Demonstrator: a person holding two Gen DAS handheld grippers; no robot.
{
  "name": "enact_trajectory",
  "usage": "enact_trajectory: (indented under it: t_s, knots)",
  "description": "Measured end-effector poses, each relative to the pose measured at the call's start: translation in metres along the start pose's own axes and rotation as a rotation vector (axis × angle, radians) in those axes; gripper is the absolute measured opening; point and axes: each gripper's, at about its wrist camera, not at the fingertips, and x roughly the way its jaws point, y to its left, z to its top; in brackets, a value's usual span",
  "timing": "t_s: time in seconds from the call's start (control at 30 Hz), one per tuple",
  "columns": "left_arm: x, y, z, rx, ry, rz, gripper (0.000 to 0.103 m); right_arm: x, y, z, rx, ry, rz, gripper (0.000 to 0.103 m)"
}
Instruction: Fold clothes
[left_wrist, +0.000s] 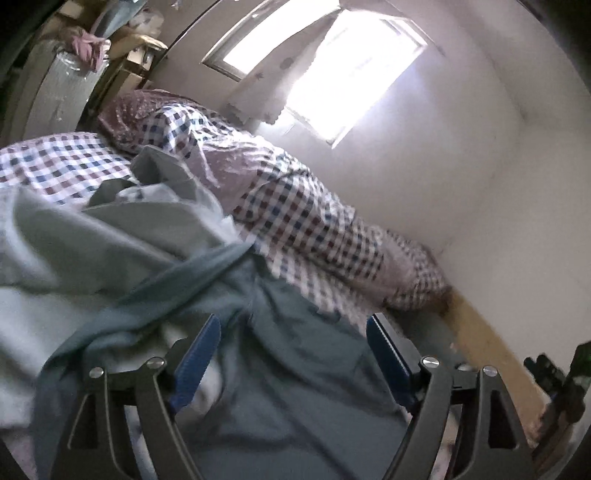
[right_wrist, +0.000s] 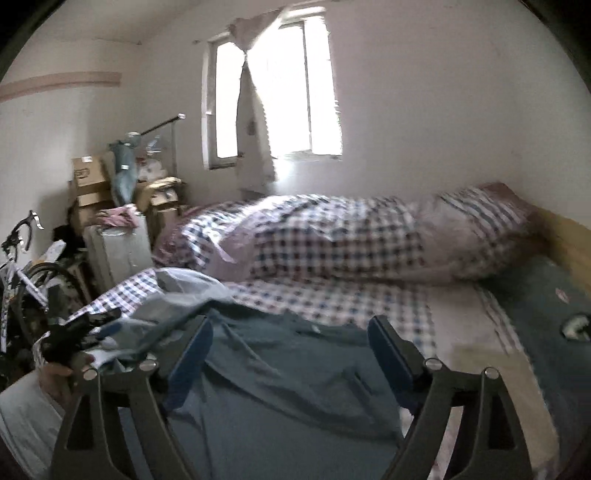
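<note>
Slate-blue crumpled cotton garment (right_wrist: 288, 373) lies on the bed (right_wrist: 461, 332), directly below and ahead of both grippers. Left gripper (left_wrist: 293, 354) and right gripper (right_wrist: 290, 354) stand apart, empty. Garment's long axis runs away from them; neither is clearly nearer.

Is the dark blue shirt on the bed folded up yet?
No. The dark blue shirt lies spread and wrinkled on the bed, not folded.

Checked quilt (right_wrist: 332, 236) on bed, boxes (right_wrist: 90, 181) + bike (right_wrist: 22, 266) by window (right_wrist: 273, 92).
</note>
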Motion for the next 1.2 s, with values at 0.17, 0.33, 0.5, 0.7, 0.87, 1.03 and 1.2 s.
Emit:
enact_trajectory:
  t_s: [0.17,0.33,0.5,0.7,0.87,1.03,1.2]
  knots:
    - [-0.044,0.019,-0.044,-0.012,0.045,0.032,0.085,-0.047,-0.025,-0.046,0.137,0.044,-0.071,0.089]
    - [-0.083,0.021,-0.058,-0.034,0.086,0.022,0.085,-0.078,-0.049,-0.066,0.201,0.059,-0.144,0.089]
    - [-0.100,-0.030,-0.034,0.032,0.096,-0.073,0.085,-0.087,-0.074,-0.072,0.303,0.020,-0.155,0.089]
    - [-0.059,-0.141,0.006,0.198,0.116,-0.214,0.085,-0.060,-0.098,-0.083,0.383,0.021,-0.093,0.089]
    - [0.055,-0.226,0.013,0.337,0.277,-0.257,0.085,-0.015,-0.133,-0.080,0.379,0.026,-0.029,0.089]
    - [0.197,-0.267,-0.011,0.321,0.532,-0.249,0.085,0.053,-0.173,-0.098,0.319,0.093,0.001,0.089]
    - [0.327,-0.289,-0.055,0.403,0.692,-0.167,0.085,0.095,-0.202,-0.138,0.362,0.136,0.088,0.089]
